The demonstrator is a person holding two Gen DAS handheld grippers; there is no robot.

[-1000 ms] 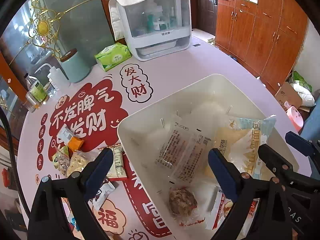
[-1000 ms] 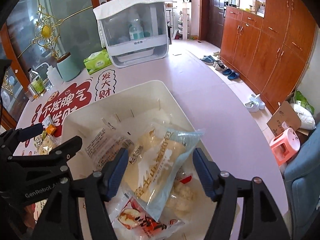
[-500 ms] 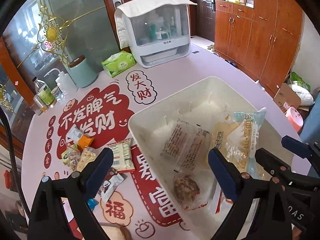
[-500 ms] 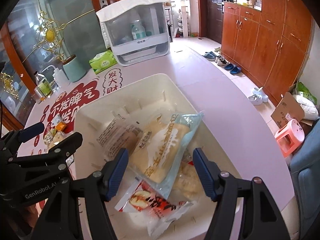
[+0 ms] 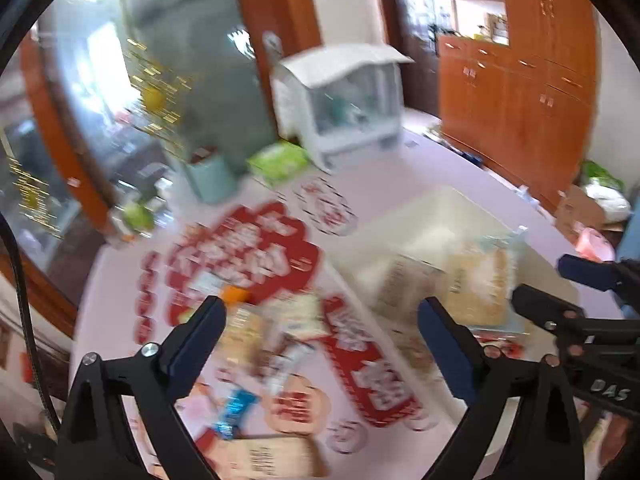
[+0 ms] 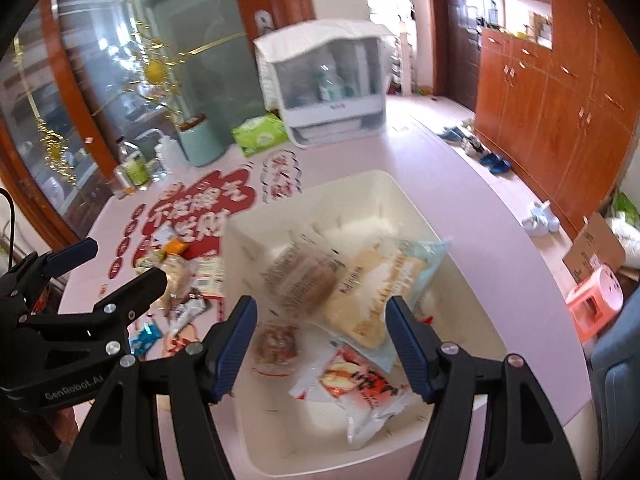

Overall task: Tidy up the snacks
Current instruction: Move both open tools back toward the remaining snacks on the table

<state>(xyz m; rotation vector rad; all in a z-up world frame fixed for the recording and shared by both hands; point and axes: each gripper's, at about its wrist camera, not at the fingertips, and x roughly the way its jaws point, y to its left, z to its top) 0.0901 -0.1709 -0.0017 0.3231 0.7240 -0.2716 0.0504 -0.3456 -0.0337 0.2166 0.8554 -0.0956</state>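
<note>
We have the left gripper (image 5: 320,312) hanging empty over the loose snacks (image 5: 276,336) below its tips, jaws opening wide with nothing between them. Our right gripper (image 6: 320,312) is spread too, gripping nothing, the white bin (image 6: 472,280) beneath and ahead of it (several packets already inside). The risk, we judge: the left view is smeared, so we could descend off target and scatter the crowded wrappers.

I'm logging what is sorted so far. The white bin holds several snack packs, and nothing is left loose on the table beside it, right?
Not quite. The white bin does hold several snack packs, but loose snacks lie on the table to its left, as the right wrist view shows.
</note>
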